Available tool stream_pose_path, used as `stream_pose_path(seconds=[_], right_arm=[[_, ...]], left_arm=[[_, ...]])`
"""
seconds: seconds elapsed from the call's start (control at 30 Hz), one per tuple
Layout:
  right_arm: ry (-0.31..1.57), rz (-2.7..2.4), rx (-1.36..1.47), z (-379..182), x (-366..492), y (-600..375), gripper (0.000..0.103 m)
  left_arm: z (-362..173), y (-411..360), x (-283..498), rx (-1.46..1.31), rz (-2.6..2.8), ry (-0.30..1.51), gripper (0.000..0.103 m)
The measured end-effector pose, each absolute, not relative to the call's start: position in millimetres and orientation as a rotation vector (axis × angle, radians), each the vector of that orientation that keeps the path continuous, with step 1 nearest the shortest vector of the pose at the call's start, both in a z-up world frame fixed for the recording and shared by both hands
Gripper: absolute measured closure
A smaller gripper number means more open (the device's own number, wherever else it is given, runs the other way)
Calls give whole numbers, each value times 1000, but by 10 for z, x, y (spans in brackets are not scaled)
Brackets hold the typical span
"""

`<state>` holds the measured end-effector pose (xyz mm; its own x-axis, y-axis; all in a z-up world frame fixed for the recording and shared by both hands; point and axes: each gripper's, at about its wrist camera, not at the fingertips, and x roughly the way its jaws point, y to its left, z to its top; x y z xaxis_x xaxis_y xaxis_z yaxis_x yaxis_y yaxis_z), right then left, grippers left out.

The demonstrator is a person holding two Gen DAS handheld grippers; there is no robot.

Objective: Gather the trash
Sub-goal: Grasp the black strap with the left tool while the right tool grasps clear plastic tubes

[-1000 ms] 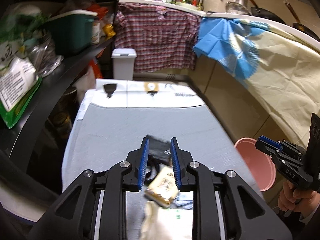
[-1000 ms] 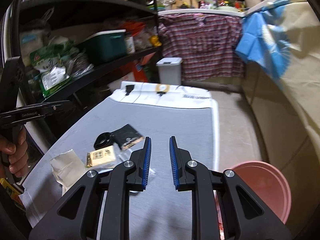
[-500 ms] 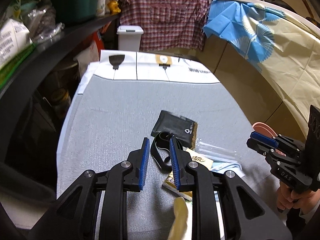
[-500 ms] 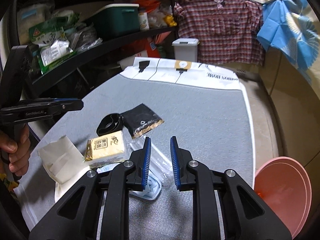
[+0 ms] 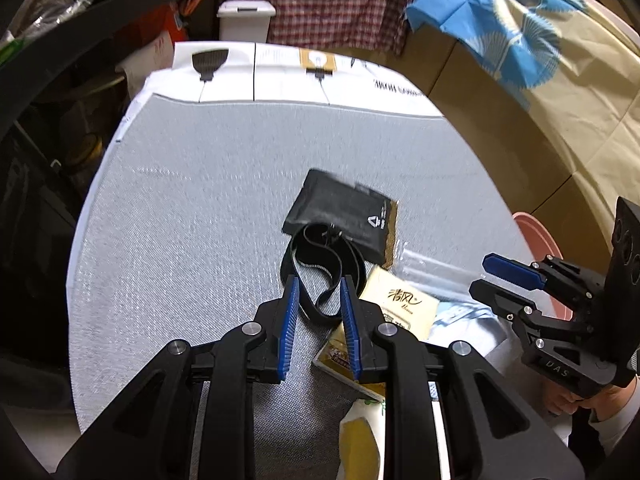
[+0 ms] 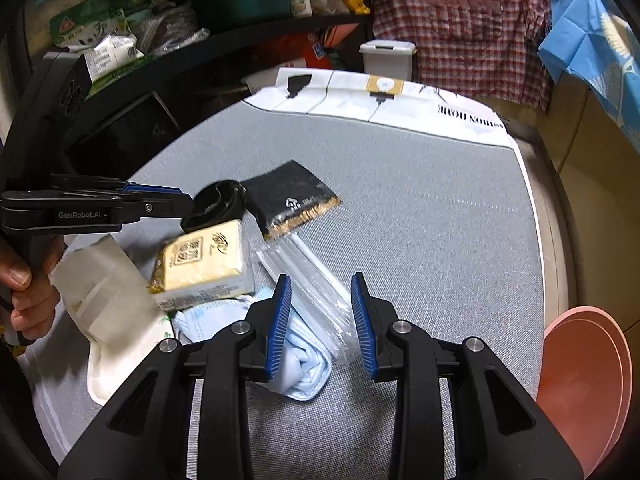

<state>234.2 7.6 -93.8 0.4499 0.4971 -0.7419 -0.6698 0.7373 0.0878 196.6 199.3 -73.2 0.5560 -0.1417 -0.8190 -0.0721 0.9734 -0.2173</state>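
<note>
**A:** Two hand-held claws over a small heap of litter on a grey tabletop (image 5: 192, 208). What is each one doing?

**B:** The left claw (image 5: 319, 280) points steeply down at a black elastic band (image 5: 320, 268), a loop of which lies in the gap between its blue pads. The pads stand narrowly apart and do not press on it, so nothing is held. The right claw (image 6: 320, 280) hangs over a clear plastic wrapper (image 6: 308, 276) and a crumpled blue face mask (image 6: 298, 356). Its jaws have just been opening; the wrapper and a fold of the mask lie between them, ungripped.

**A:** Where is the rest of the rubbish?

**B:** All bunched together. A black foil pouch (image 5: 340, 214) lies just beyond the band, touching it. A cream tissue pack (image 6: 200, 264) sits beside the wrapper, partly over the mask, and a white paper bag (image 6: 104, 300) lies at the near edge by the person's left hand (image 6: 24, 288).

**A:** Why the two claws side by side?

**B:** Each seems lined up on its own piece, so both could be picked at once. A pink basin (image 6: 584, 380) waits just off the tabletop's right edge, on the right claw's side, and looks the likely place for the litter, though a white lidded bin (image 6: 386, 58) also stands beyond the far end.

**A:** Any snags?

**B:** The band is limp and the wrapper slick; either may slip from a shallow pinch
</note>
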Motion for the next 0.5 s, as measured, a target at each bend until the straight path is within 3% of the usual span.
stream_pose_path(seconds=[0.27, 0.37, 0.5], right_arm=[[869, 710, -270, -1027, 2367, 97, 73], [866, 712, -280, -1022, 2358, 102, 85], [848, 715, -280, -971, 2339, 74, 98]], left_arm=[[-815, 1955, 2016, -206, -21, 1054, 81], [-848, 1958, 2034, -204, -10, 1069, 83], [-813, 1939, 2041, -198, -5, 1062, 96]])
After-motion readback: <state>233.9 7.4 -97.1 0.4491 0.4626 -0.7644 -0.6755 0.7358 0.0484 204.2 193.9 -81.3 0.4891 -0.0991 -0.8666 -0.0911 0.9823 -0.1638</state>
